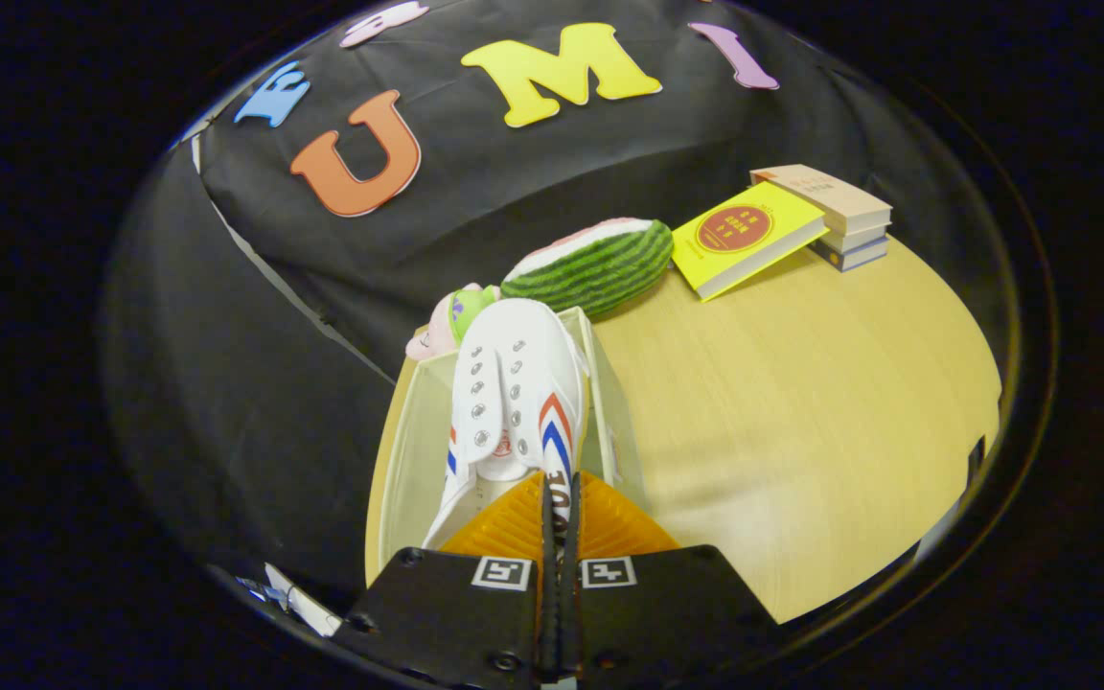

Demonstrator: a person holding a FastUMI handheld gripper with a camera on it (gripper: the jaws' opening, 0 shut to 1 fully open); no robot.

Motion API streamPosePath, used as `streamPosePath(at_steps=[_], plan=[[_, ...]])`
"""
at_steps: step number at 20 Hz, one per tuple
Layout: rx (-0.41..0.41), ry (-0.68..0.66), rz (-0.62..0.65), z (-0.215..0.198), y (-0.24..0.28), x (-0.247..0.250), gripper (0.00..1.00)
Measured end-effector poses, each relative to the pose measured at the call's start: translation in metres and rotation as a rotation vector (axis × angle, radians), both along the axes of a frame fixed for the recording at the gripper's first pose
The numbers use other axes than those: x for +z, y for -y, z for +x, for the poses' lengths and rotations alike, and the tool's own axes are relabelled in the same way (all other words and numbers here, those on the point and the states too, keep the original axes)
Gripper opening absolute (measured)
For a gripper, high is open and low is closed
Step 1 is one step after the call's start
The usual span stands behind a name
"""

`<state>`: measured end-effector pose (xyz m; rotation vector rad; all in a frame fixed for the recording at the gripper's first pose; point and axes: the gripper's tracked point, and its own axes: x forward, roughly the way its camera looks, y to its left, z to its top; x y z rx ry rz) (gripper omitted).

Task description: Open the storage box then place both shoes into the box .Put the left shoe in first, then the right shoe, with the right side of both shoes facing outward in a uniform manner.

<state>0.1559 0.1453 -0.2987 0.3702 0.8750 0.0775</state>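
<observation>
A white shoe (514, 402) with red and blue stripes hangs from my gripper (557, 498), toe pointing away from me. The two orange fingers (504, 525) are pressed together on the shoe's heel collar. Under the shoe stands the open clear storage box (408, 450), at the left end of the wooden table (782, 422). The shoe sits over the box's right half, its toe reaching the box's far rim. The inside of the box to the left of the shoe looks bare. What lies beneath the shoe is hidden.
A watermelon-slice plush (595, 264) lies just beyond the box, with a small pink and green toy (451, 321) beside it. A yellow book (744, 235) leans on a stack of books (844, 216) at the far right. The table drops off left of the box.
</observation>
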Motion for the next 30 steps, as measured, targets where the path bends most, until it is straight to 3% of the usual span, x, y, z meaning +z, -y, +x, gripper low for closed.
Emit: streamPosePath(at_steps=[3,4,6,8,18,30], plan=[[0.053,-0.011,0.025,-0.005,-0.010,-0.009,0.06],[0.102,0.053,0.082,-0.002,-0.023,0.001,0.19],[0.155,0.214,0.137,0.004,-0.036,0.031,0.60],[0.115,0.270,0.036,-0.002,-0.007,0.044,1.00],[0.021,0.551,-0.245,-0.023,0.047,0.132,1.00],[-0.040,0.794,-0.292,-0.104,0.092,0.216,1.00]])
